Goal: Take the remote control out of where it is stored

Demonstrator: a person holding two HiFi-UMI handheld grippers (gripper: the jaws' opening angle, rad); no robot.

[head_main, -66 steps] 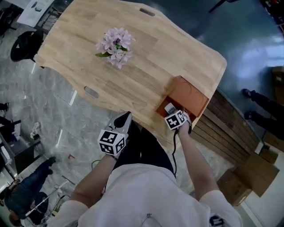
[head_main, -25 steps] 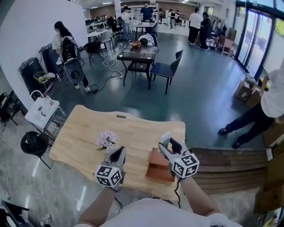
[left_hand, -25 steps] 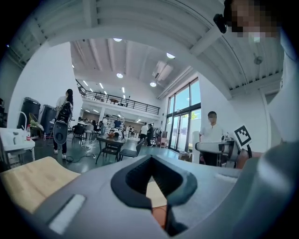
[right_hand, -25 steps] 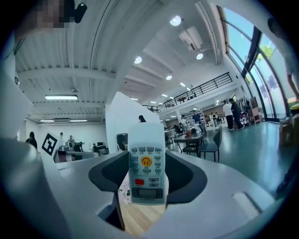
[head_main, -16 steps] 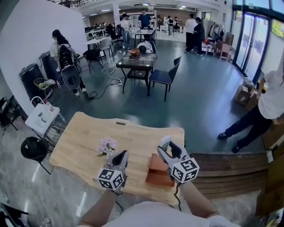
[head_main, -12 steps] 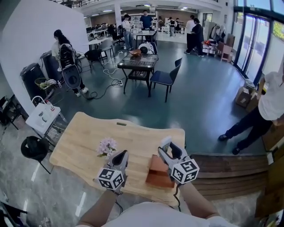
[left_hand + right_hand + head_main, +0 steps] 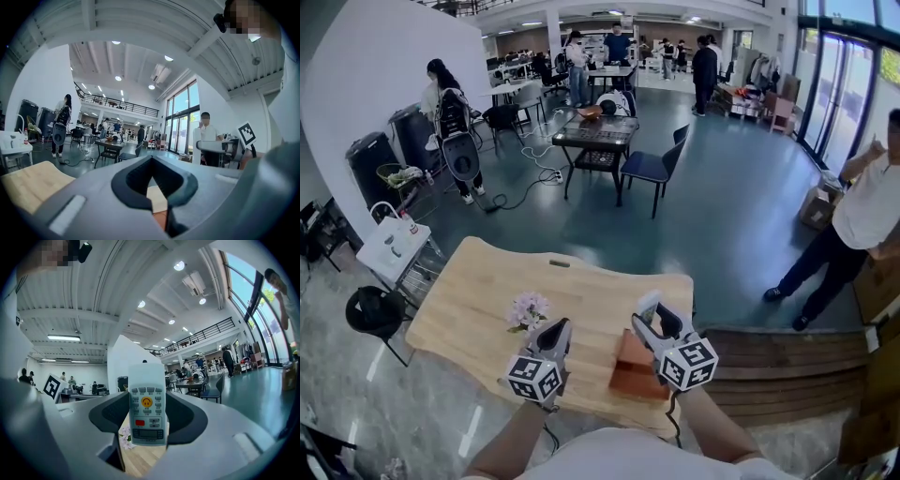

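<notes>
Tongs, two entries. Entry one, right tongs: jaws part open, closed in just far enough to pinch the pale grey rectangular plastic remote control by its two long edges. The dark pads sit on either side of the keypad, and the button face looks back along the tongs. It shows a round yellow key, a red key and a small display. The top of the casing stands up past the pads.

Entry two, left tongs: jaws brought together, nothing between them. They are held low over the near edge of the light wooden counter, well apart from the work.

Location of the remote control: upright in the right tongs, in the air above the far side of the reddish-brown box at the counter's near right. It touches neither the box nor the counter. On that showing the removal looks as good as done, with only a set-down left if one is wanted.

Also on the counter: a small bunch of pale pink flowers, left of the box and apart from it.

Hazards, as judged:
- Slip — the casing looks smooth and is held by thin edges only, so any slackening of the squeeze could drop it onto the counter or back into the box.
- Pivot — much of its length stands clear of the pads, so a quick swing or tilt of the wrist could turn it in the grip.
- Knock — lowering it close over the box could catch its lower end on the rim.
</notes>
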